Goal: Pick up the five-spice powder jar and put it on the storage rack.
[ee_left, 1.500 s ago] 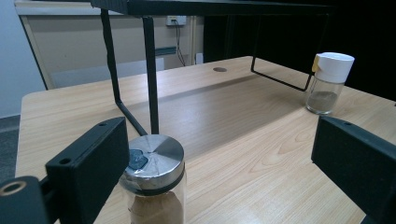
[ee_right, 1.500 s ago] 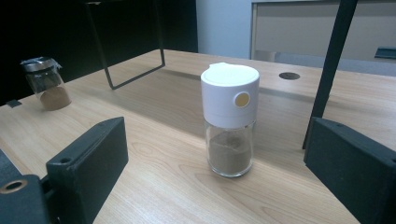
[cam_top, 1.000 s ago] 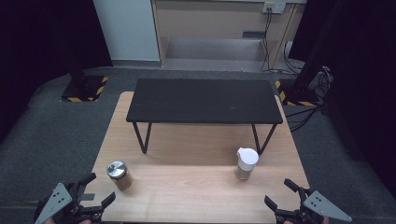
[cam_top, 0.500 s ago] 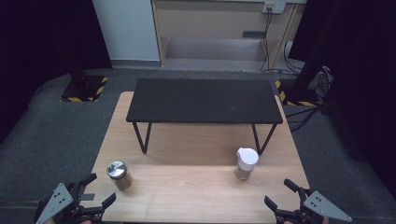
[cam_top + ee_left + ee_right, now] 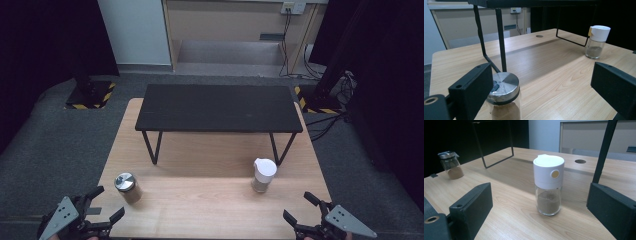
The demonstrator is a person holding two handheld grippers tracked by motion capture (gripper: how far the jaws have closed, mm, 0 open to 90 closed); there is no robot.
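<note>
A glass jar with a metal lid (image 5: 127, 186) holding brown powder stands at the front left of the wooden table (image 5: 210, 210). My left gripper (image 5: 106, 206) is open just short of that jar (image 5: 504, 100), which sits close by its left jaw. A glass shaker with a white cap (image 5: 263, 175) stands at the front right. My right gripper (image 5: 303, 209) is open near the table's front right corner, facing the shaker (image 5: 548, 185) with a gap between them.
A low black stand (image 5: 219, 107) on thin metal legs spans the back half of the table. Its legs (image 5: 501, 40) rise just behind the jar. Grey carpet surrounds the table, with cables (image 5: 330, 95) at the back right.
</note>
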